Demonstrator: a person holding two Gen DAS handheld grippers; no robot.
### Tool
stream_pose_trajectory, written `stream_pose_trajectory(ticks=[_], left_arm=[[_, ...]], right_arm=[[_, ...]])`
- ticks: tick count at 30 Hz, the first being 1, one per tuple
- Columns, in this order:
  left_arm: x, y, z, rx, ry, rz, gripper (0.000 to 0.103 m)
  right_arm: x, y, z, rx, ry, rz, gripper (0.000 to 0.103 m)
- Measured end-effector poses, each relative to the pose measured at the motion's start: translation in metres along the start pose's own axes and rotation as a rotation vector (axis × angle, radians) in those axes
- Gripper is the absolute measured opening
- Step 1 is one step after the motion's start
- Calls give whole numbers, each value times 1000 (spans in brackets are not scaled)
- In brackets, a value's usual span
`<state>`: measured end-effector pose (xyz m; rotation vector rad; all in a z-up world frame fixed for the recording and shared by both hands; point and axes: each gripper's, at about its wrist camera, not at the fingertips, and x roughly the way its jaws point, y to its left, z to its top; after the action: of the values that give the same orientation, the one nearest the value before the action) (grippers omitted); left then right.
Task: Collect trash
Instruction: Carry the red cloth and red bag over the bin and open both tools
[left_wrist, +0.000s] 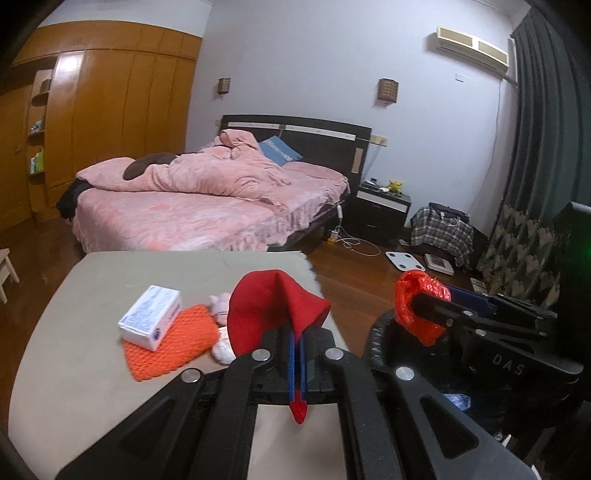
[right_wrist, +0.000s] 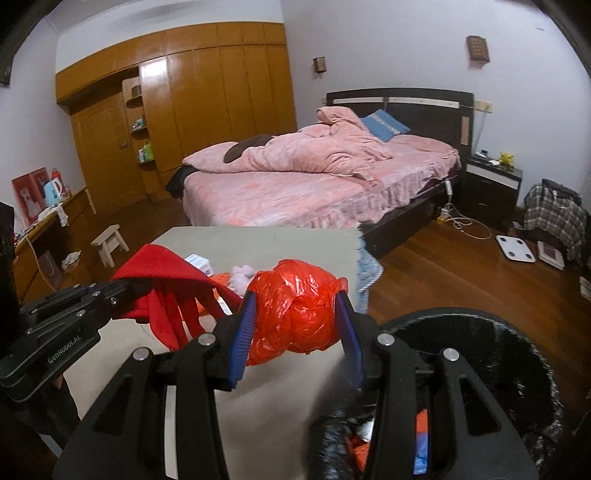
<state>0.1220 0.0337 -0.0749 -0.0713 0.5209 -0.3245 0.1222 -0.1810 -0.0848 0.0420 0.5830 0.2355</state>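
Black plastic on the right gripper (left_wrist: 417, 314) carries the raised letters "DAS" in the left wrist view; print on the white box (left_wrist: 151, 321) lying on the table (left_wrist: 74, 369) is too blurred to read. The left gripper (left_wrist: 297, 332) has its blue pads pressed together on a fold of red cloth (left_wrist: 273, 306), lifted off the table, with a corner hanging out behind the pads. The box rests on an orange net (left_wrist: 173, 347), beside some pale pink scraps (left_wrist: 221, 325). To the right, the other gripper holds a red plastic bag (left_wrist: 417, 299) above a black bin (left_wrist: 380, 339).

White lettering reading "GenRobot.AI" shows on the left gripper (right_wrist: 122, 291) in the right wrist view. The right gripper (right_wrist: 295, 314) stands partly apart, its blue pads clamped on both sides of the crumpled bag (right_wrist: 295, 306), held above the table's (right_wrist: 258, 406) edge next to the bin (right_wrist: 517, 369), which holds a few scraps.
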Motion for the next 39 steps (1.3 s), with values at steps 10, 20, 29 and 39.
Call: stream_pose_trajectory(ticks=[10,20,29,39], left_arm=[[13,-55,5,56,7,-98,2],[32,-112,0,109,31,-205,2],[52,-152,-7,162,67,-280,2],[64,-167,-19,187,114,-363,56]], right_arm=[[-32,-44,-13,50,-22,-93,42],[-56,-92,-35,100,-15,-206,42],[-71,-125,-55,149,-7,-286,43],[-78,-150,-70,192,2,-354,69]])
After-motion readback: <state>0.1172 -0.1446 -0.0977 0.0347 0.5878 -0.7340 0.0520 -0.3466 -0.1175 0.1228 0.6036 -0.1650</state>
